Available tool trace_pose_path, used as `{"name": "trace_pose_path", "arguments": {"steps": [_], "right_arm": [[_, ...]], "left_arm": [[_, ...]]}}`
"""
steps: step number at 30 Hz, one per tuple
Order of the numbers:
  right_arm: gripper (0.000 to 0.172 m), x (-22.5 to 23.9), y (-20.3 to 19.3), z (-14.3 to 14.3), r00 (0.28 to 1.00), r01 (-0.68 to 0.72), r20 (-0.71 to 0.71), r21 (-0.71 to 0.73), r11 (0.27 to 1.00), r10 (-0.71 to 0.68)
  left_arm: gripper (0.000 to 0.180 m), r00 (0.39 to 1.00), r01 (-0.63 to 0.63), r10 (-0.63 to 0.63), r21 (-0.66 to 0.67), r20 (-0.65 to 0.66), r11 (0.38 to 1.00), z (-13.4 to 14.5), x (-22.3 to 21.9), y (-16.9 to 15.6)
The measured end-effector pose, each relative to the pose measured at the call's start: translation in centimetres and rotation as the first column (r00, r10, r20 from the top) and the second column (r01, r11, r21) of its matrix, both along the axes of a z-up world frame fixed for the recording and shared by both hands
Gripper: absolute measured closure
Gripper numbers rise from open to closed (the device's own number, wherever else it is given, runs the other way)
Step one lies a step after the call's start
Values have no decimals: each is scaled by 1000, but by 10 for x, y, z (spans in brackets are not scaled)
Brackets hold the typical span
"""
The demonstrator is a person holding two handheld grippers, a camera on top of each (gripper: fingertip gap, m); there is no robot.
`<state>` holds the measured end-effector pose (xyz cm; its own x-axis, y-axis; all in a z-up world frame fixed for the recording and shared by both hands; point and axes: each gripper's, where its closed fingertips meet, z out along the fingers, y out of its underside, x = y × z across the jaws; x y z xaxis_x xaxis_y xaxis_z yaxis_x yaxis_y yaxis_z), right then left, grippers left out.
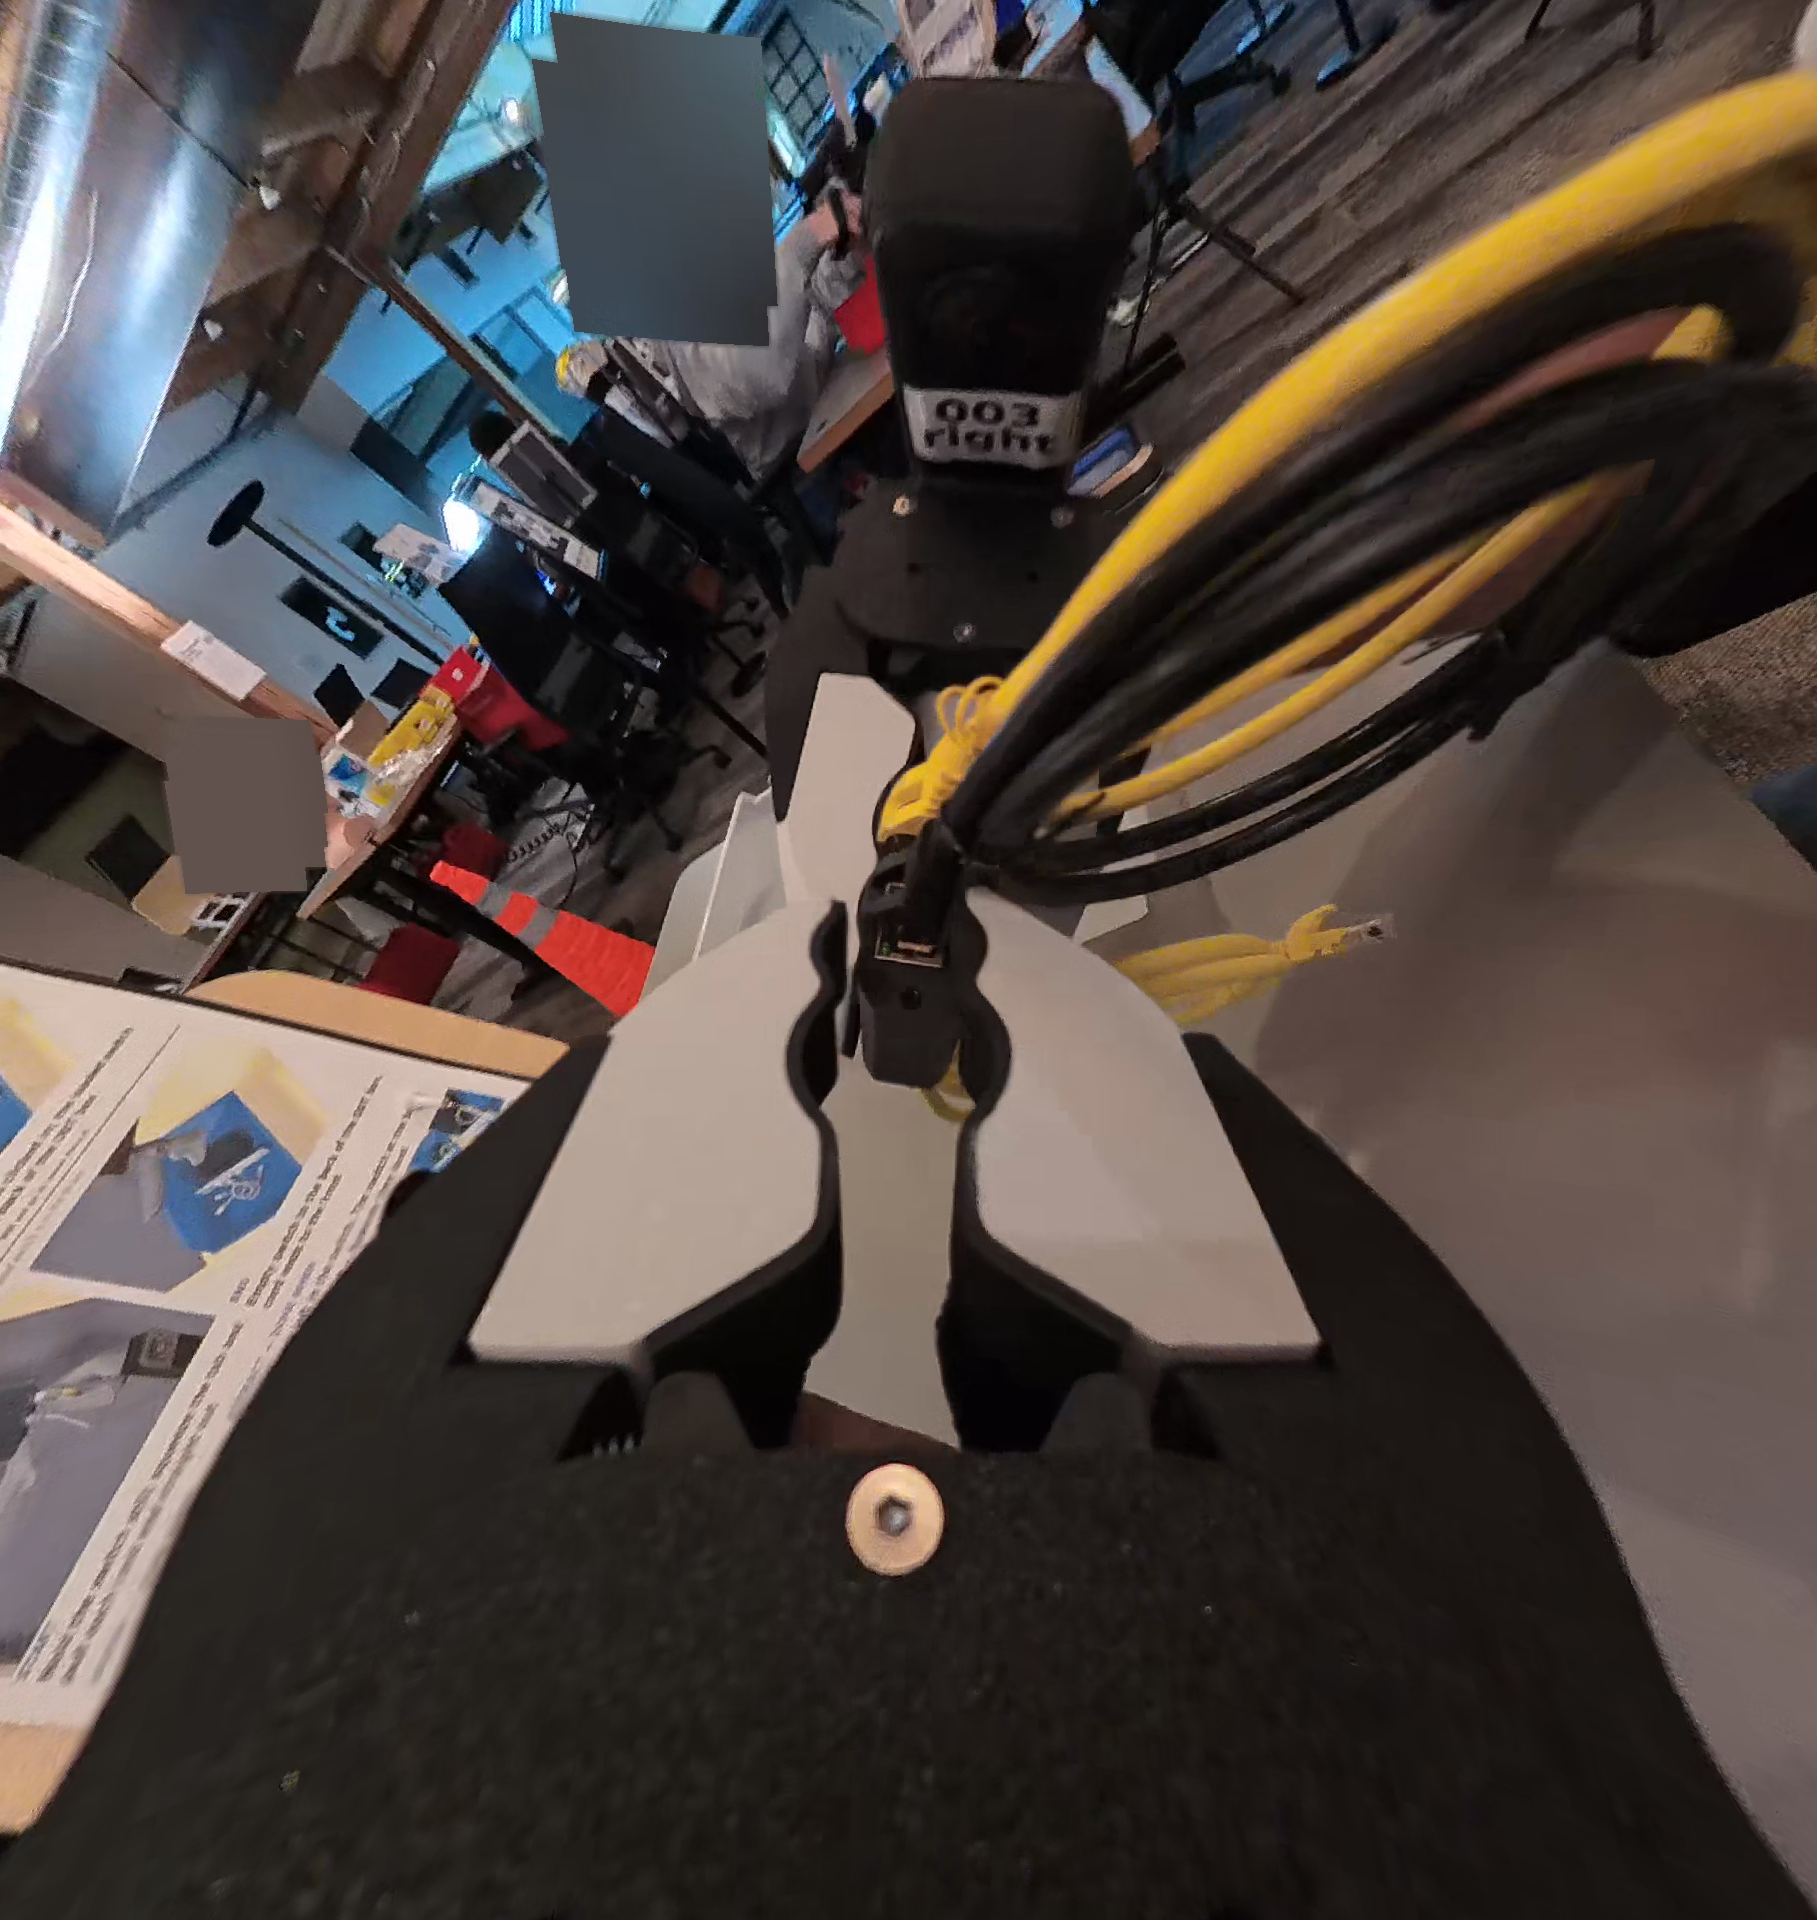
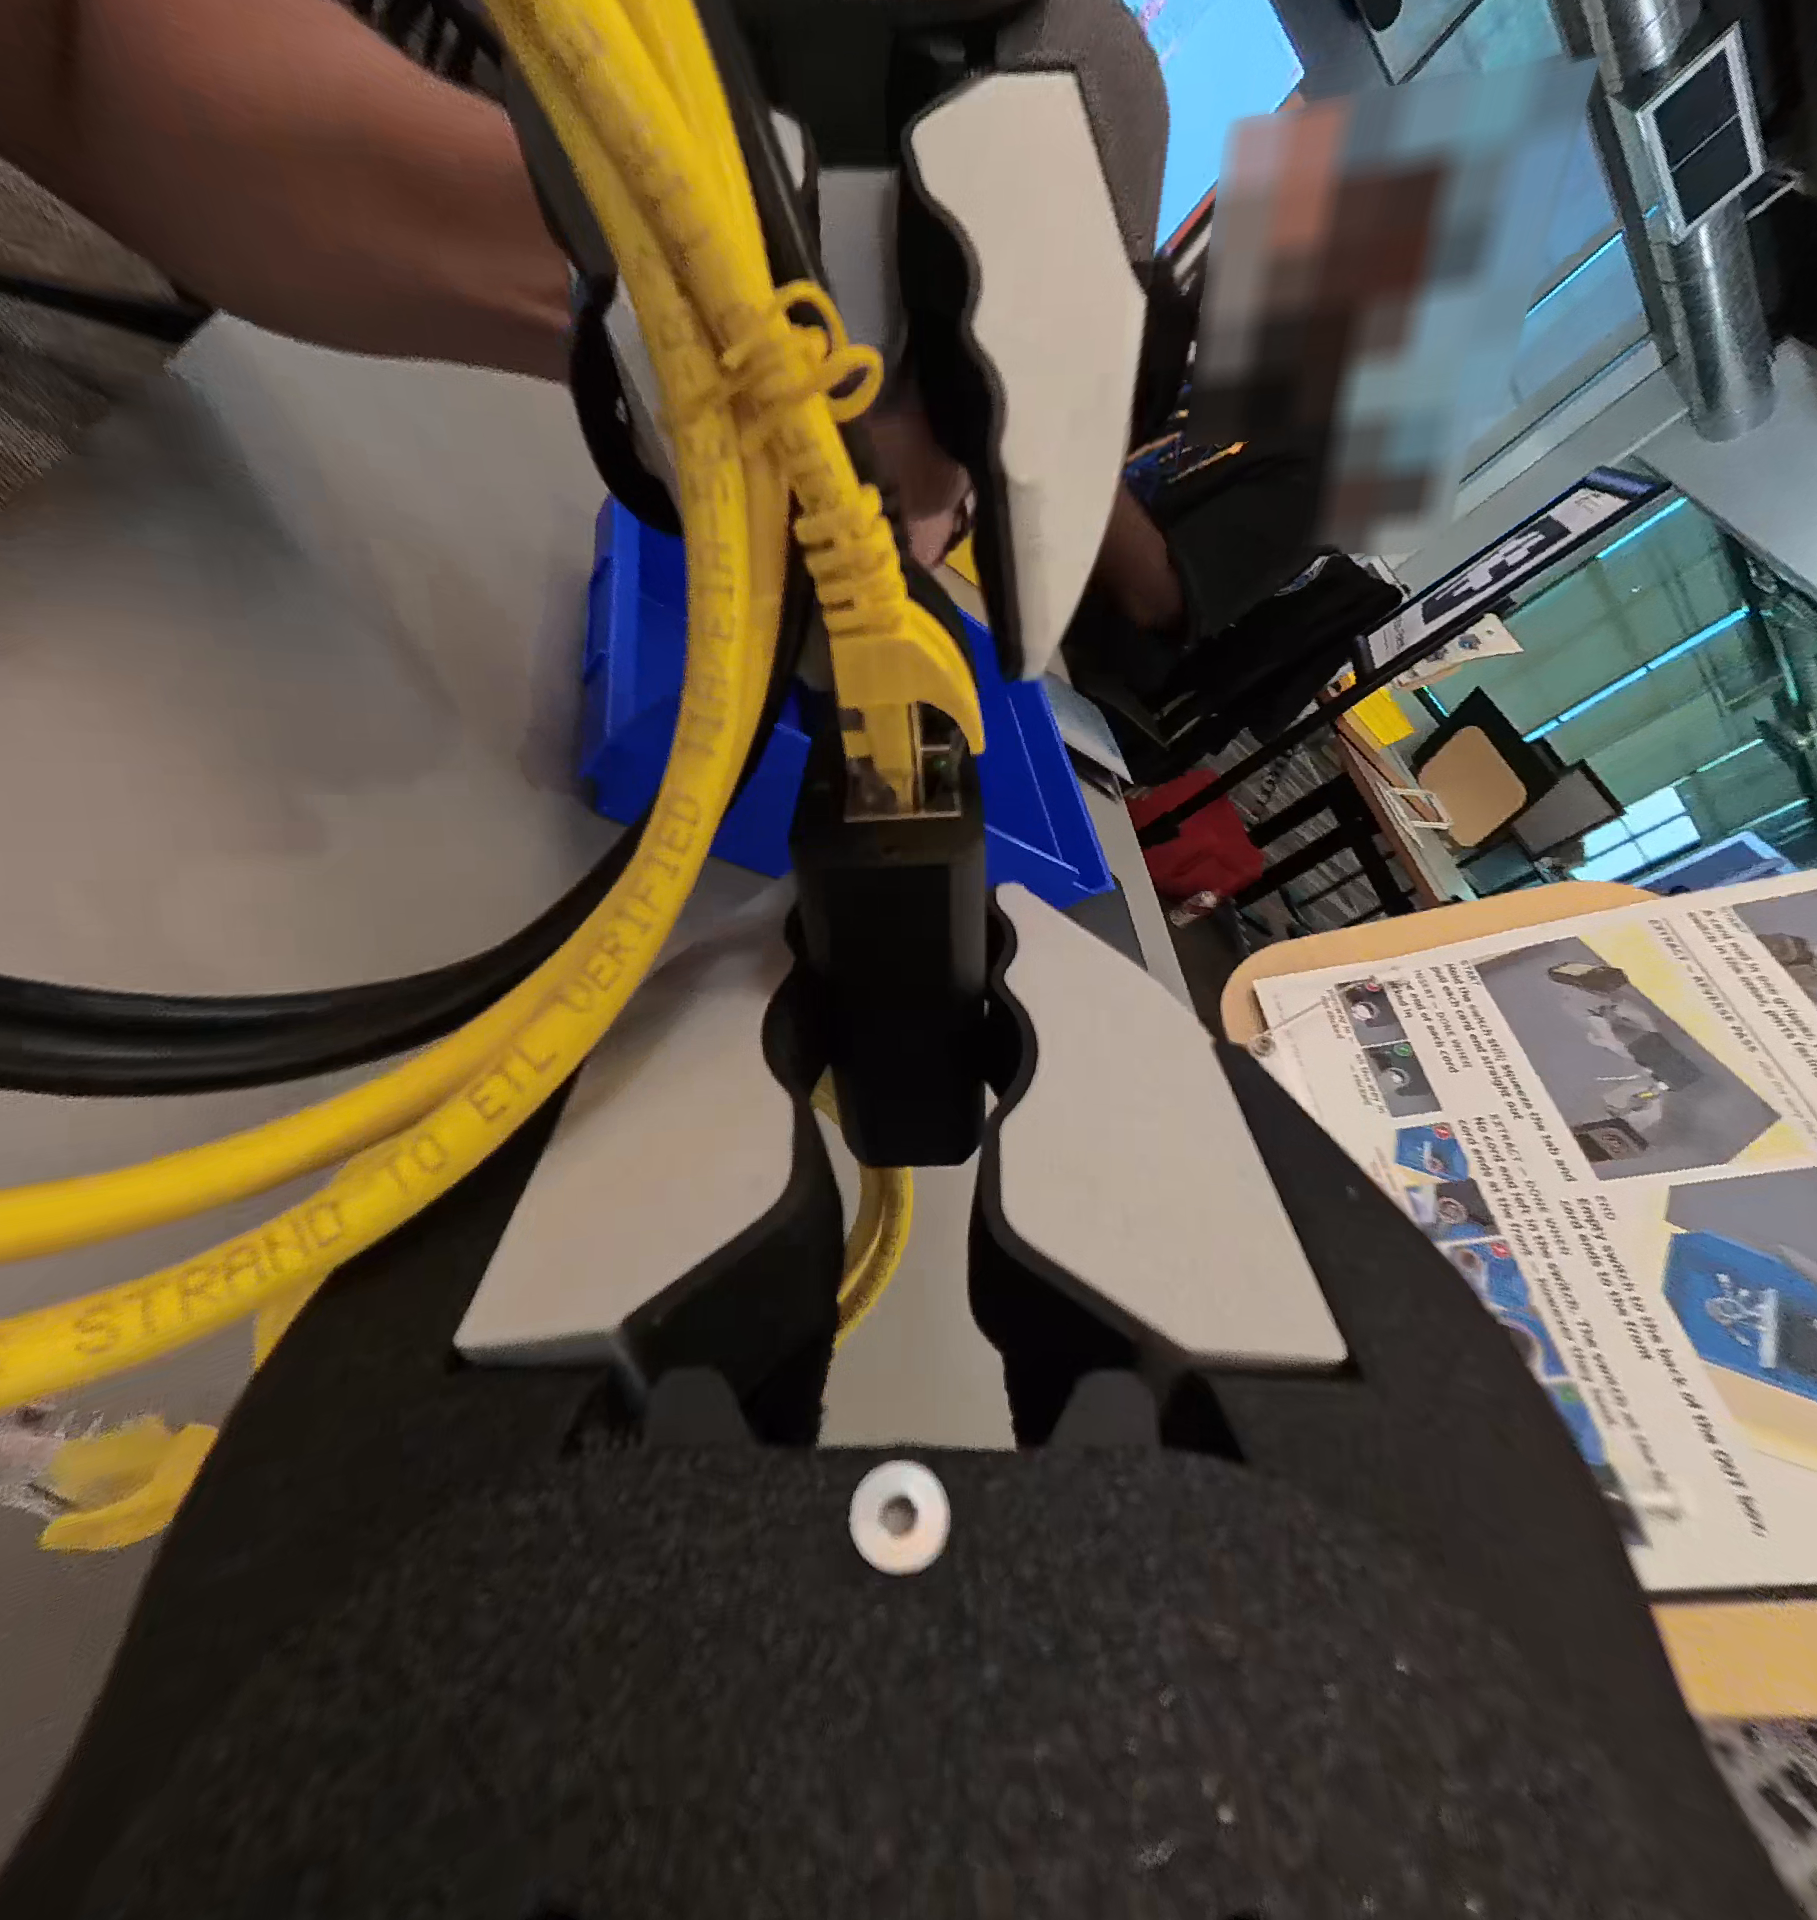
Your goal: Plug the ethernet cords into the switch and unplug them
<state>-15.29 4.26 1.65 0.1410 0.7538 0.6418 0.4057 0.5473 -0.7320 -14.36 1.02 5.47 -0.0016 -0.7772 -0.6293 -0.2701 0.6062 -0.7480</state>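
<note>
My right gripper (image 2: 899,1018) is shut on a small black switch (image 2: 888,987) and holds it above the grey table (image 2: 260,727), port end pointing away. A yellow ethernet plug (image 2: 873,634) sits in one port, and the port beside it shows a green light. In the left wrist view a black cord's plug (image 1: 925,862) also enters the switch (image 1: 914,997). My left gripper (image 1: 904,997) faces the right one, its fingertips on either side of the switch's port end. A thin gap shows at one pad, so it grips nothing. One left finger (image 2: 1029,364) shows in the right wrist view.
Yellow and black cords (image 1: 1351,499) loop from the switch toward a person's arm (image 2: 260,187). A loose yellow plug (image 1: 1340,930) lies on the table. A blue bin (image 2: 1029,821) stands behind the switch. A clipboard with a printed sheet (image 2: 1610,1143) lies beside the grippers. Spacing between my two grippers at the tips: around 5 centimeters.
</note>
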Motion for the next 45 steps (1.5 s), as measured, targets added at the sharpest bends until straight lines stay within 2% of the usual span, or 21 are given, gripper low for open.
{"name": "trace_pose_path", "arguments": {"steps": [6, 12, 15, 26, 32, 36, 40, 45], "right_arm": [[146, -3, 4, -11, 999, -43, -26, -71, 997, 41], [146, -13, -5, -16, 987, -142, -92, -169, 975, 128], [146, -14, -6, -17, 984, -155, -114, -183, 971, 136], [146, -19, -5, -17, 987, -129, -110, -104, 986, 117], [146, -16, -4, -15, 989, -120, -99, -92, 989, 110], [146, -14, -2, -16, 990, -110, -96, -91, 990, 101], [146, -15, -1, -22, 989, -123, -94, -120, 985, 112], [146, -16, -2, -16, 992, -104, -74, -66, 992, 99]], "left_arm": [[165, 998, 52, -50, -63, 44, 997, -8, 3, 4], [165, 987, 149, -135, -188, 86, 971, -7, 5, -2], [166, 989, 142, -130, -199, 71, 970, -9, 5, -1], [167, 989, 135, -119, -212, 90, 968, -11, 3, -6], [167, 984, 163, -131, -311, 123, 936, -10, 6, -7], [167, 976, 199, -144, -421, 161, 885, -11, 7, -7], [167, 982, 169, -111, -441, 153, 882, -15, 7, -6], [166, 975, 189, -106, -487, 193, 853, -10, 4, -9]]}}
